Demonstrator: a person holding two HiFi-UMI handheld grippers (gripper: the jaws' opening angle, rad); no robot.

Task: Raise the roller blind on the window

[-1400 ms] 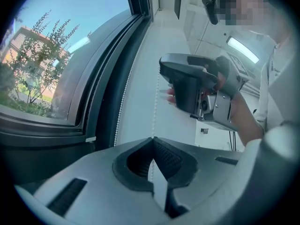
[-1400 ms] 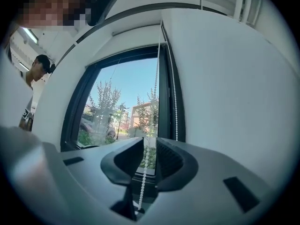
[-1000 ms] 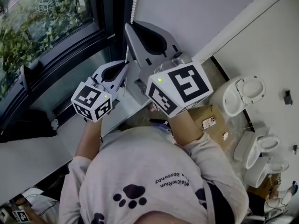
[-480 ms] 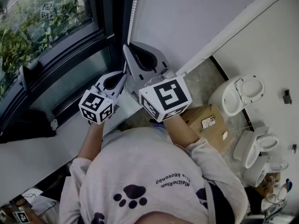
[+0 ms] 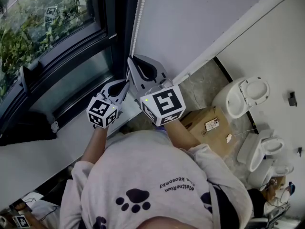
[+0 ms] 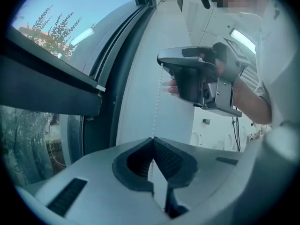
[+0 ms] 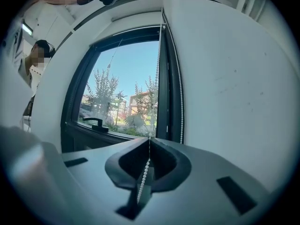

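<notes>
A white bead chain (image 5: 137, 14) hangs beside the dark window frame (image 5: 107, 18) and runs down into both grippers. My right gripper (image 5: 129, 61) is the upper one, its jaws shut on the chain (image 7: 158, 78), whose beads trail back between the pads. Just below it, my left gripper (image 5: 126, 83) is also shut, with the chain (image 6: 156, 102) entering at its tip. From the left gripper view the right gripper (image 6: 164, 62) shows above, on the same strand. A second strand (image 7: 181, 102) hangs free along the wall. No blind fabric covers the glass (image 7: 122, 88).
A white wall (image 5: 190, 18) lies right of the chain and the window sill (image 5: 71, 132) below left. On the floor stand a cardboard box (image 5: 209, 120) and white toilets (image 5: 243, 97). The window handle (image 7: 96, 122) sits on the lower frame.
Both grippers have moved down together, still shut on the bead chain, and look smaller in the head view. More chain shows above them.
</notes>
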